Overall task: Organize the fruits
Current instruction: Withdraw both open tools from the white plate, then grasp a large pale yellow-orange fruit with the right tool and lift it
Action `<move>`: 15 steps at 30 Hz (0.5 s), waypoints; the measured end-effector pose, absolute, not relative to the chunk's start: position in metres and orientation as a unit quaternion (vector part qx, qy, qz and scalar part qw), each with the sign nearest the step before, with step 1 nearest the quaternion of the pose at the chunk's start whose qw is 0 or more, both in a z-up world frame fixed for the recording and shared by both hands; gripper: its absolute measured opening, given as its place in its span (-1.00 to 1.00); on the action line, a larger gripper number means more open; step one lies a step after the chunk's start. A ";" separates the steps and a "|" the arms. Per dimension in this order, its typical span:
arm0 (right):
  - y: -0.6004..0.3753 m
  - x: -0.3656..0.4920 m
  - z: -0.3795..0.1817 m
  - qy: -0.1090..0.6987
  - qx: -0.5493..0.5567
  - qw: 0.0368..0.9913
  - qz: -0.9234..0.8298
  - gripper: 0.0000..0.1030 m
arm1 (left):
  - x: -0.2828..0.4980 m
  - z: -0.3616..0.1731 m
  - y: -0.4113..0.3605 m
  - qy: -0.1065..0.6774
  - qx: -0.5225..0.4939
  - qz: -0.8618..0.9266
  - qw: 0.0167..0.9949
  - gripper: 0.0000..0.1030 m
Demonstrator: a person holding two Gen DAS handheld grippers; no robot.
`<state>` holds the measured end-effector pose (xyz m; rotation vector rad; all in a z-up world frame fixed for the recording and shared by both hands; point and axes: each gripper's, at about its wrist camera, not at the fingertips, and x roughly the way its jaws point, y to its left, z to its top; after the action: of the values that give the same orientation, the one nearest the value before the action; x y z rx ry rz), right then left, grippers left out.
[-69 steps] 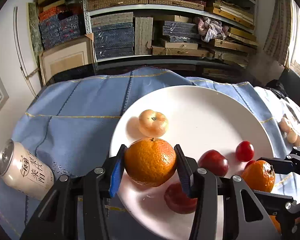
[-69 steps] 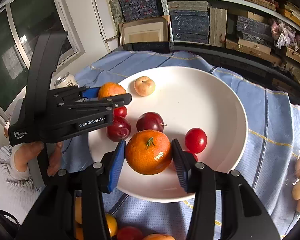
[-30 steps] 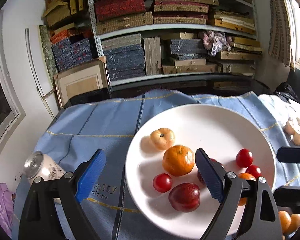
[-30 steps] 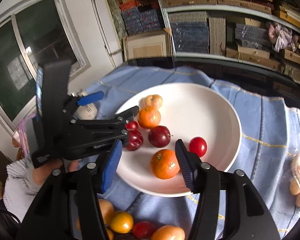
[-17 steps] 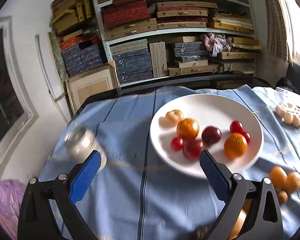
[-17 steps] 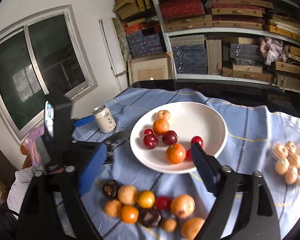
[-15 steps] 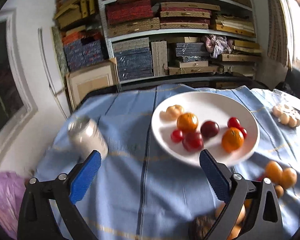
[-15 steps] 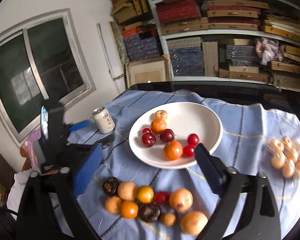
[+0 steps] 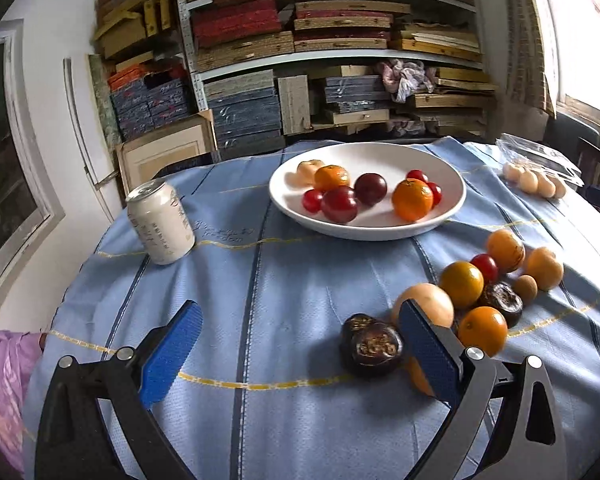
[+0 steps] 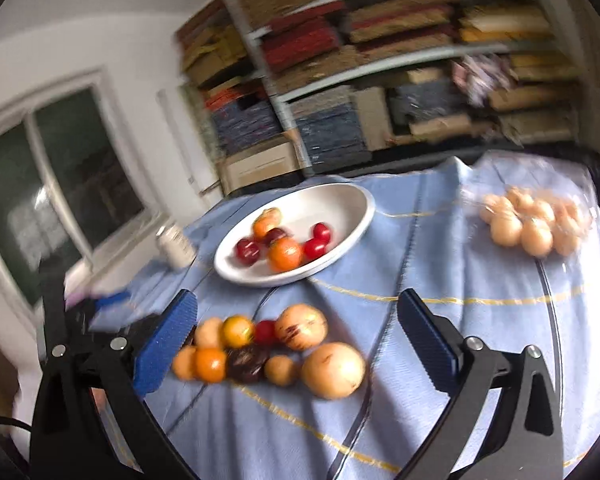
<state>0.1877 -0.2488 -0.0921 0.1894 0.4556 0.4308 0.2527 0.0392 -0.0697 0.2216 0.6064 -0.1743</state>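
A white plate point(image 9: 364, 234) on the blue cloth holds two oranges point(image 9: 412, 200), dark red plums point(image 9: 339, 204), cherry tomatoes and a pale peach. Nearer to me lies a loose pile of fruit point(image 9: 462, 284): oranges, pale round fruits and a dark wrinkled fruit point(image 9: 370, 346). My left gripper point(image 9: 298, 312) stands open and empty over bare cloth, its right finger beside the dark fruit. In the blurred right wrist view, the jaws of my right gripper point(image 10: 296, 300) are opening with nothing held; the pile point(image 10: 260, 344) lies below them and the plate point(image 10: 340, 204) beyond.
A white drink can point(image 9: 160, 228) stands left of the plate. A clear bag of small pale round things point(image 10: 532, 224) lies at the right. Purple plastic point(image 9: 0, 368) hangs at the table's left edge. Full shelves stand behind the table.
Both grippers have drawn back from the plate toward the near edge, leaving an orange each on it. The right gripper's jaws widened, and its view swung to the right. The loose pile came into view.
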 end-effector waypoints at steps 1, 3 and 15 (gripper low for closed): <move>-0.238 0.185 -0.092 0.223 0.063 0.948 0.219 0.91 | 0.254 -0.071 0.039 0.299 0.110 -0.082 0.944 0.93; -0.211 0.180 -0.098 0.229 0.000 0.945 0.235 0.84 | 0.258 -0.075 0.041 0.311 0.105 -0.079 0.941 0.93; -0.205 0.208 -0.125 0.303 -0.019 0.934 0.188 0.11 | 0.274 -0.078 0.062 0.359 0.021 -0.096 0.928 0.93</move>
<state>0.2077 -0.2049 -0.1254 -0.0392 0.6191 0.3841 0.2742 0.0622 -0.0780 0.0426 0.7354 -0.1961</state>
